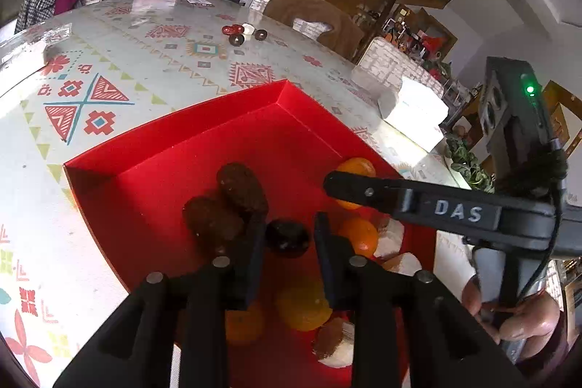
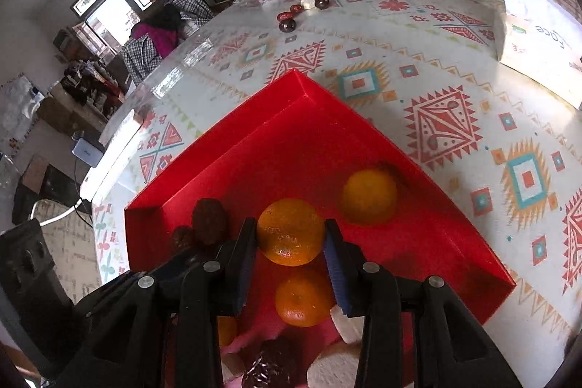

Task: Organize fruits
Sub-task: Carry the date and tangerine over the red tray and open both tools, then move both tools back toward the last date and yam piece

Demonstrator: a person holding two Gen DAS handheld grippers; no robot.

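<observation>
A red box [image 1: 174,148] [image 2: 254,137] lies on the patterned table and holds several oranges, brown fruits and white pieces. My left gripper [image 1: 287,239] is over the box with its jaws around a small dark round fruit [image 1: 287,238]; small gaps show on both sides. Two brown fruits [image 1: 225,202] lie just left of it. My right gripper [image 2: 289,235] is shut on an orange [image 2: 291,231] above the box floor. Its finger [image 1: 363,191] also shows in the left wrist view. Another orange [image 2: 369,195] lies further right, one more [image 2: 303,297] below.
Small dark and red fruits with a white piece [image 1: 245,33] [image 2: 302,10] lie far across the table. A white box [image 1: 414,111] [image 2: 538,39] stands at the table's right side. Chairs and room clutter stand beyond the table's far edge.
</observation>
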